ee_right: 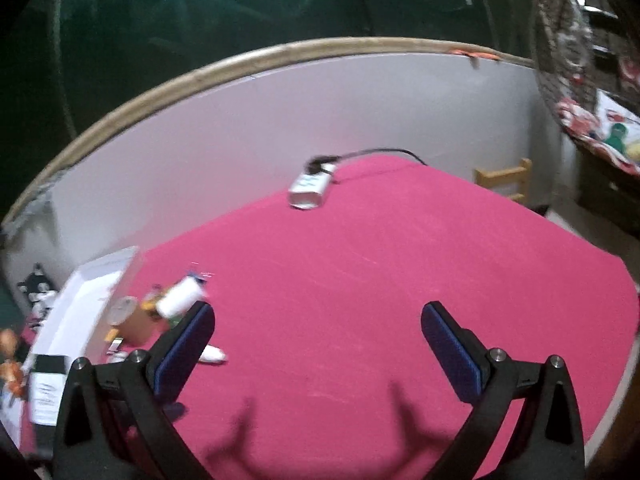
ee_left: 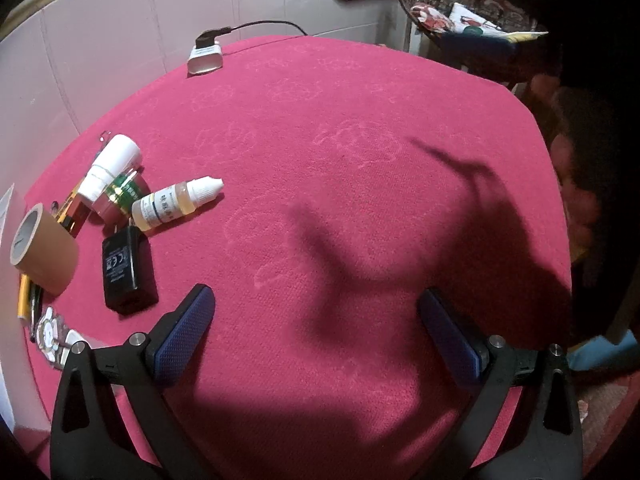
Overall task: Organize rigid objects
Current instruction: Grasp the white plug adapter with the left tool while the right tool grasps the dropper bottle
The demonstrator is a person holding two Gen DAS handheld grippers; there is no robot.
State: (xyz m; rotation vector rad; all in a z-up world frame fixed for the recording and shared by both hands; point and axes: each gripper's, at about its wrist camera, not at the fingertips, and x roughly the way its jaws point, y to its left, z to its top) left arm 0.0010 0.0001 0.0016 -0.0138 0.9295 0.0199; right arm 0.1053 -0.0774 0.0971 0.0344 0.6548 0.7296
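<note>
A heap of small objects lies at the left of the pink tablecloth [ee_left: 340, 184]: a dropper bottle [ee_left: 176, 202], a white bottle [ee_left: 110, 166], a black adapter [ee_left: 124, 270], a brown tape roll [ee_left: 42, 248] and a green-banded jar [ee_left: 120, 196]. My left gripper [ee_left: 316, 308] is open and empty, to the right of the heap. My right gripper [ee_right: 318, 324] is open and empty above the cloth; the white bottle [ee_right: 180, 296] and tape roll [ee_right: 132, 318] show blurred by its left finger [ee_right: 184, 352].
A white charger with a black cable [ee_left: 206, 56] sits at the table's far edge by the tiled wall, also in the right wrist view [ee_right: 310, 190]. A white box [ee_right: 80, 312] stands left of the heap. A basket of printed items [ee_left: 472, 20] stands beyond the table.
</note>
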